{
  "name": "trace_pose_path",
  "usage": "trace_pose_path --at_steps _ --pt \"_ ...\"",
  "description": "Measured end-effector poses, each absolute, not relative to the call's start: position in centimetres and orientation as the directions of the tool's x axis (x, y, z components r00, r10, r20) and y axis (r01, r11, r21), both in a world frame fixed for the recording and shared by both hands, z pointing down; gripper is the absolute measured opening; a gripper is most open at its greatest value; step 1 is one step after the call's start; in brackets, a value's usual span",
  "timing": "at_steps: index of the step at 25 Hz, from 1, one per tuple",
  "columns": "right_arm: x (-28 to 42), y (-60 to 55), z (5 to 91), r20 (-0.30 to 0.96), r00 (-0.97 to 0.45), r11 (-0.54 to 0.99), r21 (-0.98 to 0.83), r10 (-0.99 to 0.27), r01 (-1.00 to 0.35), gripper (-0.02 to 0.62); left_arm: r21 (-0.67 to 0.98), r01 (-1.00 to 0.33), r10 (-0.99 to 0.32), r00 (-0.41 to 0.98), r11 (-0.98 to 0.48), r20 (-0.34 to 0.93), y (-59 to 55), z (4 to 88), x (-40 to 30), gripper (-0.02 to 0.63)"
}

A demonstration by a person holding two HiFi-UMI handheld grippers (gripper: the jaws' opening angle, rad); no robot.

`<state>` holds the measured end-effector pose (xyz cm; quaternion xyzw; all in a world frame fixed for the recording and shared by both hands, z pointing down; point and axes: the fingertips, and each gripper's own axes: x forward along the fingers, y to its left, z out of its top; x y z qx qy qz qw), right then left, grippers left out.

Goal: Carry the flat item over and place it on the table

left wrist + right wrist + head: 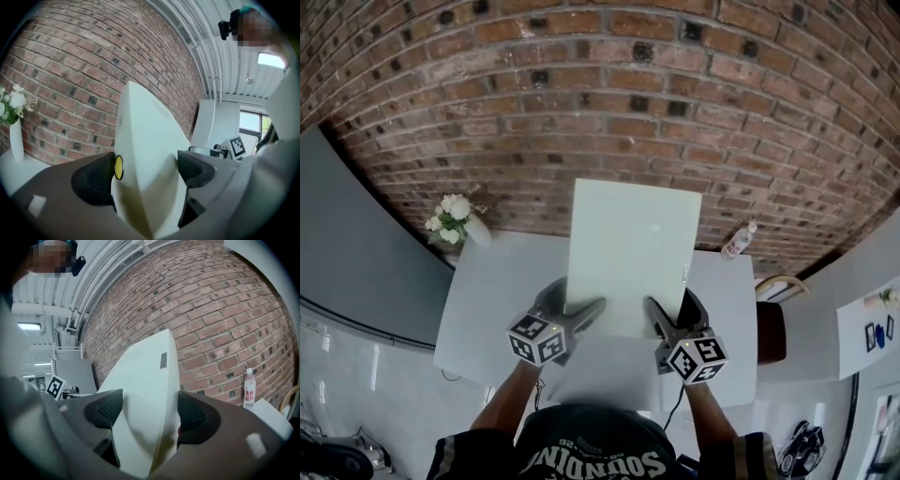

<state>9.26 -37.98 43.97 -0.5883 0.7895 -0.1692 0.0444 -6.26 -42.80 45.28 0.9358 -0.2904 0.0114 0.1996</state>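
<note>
Head view: the flat item (pixel 630 253) is a pale, off-white rectangular panel with a plain, smooth face. It sits at frame centre, above the white table (pixel 487 309), and its top edge overlaps the brick wall (pixel 609 103). The left gripper (pixel 581 314) holds the lower left edge. The right gripper (pixel 661 319) holds the lower right edge. Whether the bottom edge touches the table cannot be determined from this view.

This view alone shows both table objects together. A vase of white flowers (pixel 455 220) stands at the table's upper left corner. A clear bottle (pixel 738 241) stands at its upper right corner.

Left gripper view: the jaws are closed onto the panel, with one dark ribbed pad on each face. The panel rises edge-on at frame centre. A small yellow disc (pixel 119 167) lies against the left pad and appears in no other view. The vase appears at the left edge; the bottle does not.

Right gripper view: the jaws likewise clamp the panel from both sides. A small grey rectangular mark (pixel 163 360) near the panel's upper edge is clearest here. The bottle stands at lower right, in front of the brick wall.
</note>
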Motion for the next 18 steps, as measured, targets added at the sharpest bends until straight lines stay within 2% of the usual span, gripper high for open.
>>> trace_pose_path --at_steps 9,18 --pt "10.1 -38.1 43.9 0.14 -0.249 0.195 -0.316 -0.958 -0.929 0.359 0.361 -0.497 -0.479 0.866 -0.789 0.145 -43.9 45.2 -5.1 0.422" --pt "12.3 -35.6 48.0 0.217 -0.2 0.114 -0.353 -0.956 -0.929 0.356 0.388 -0.452 -0.395 0.892 -0.803 0.22 -42.4 49.3 -2.4 0.422"
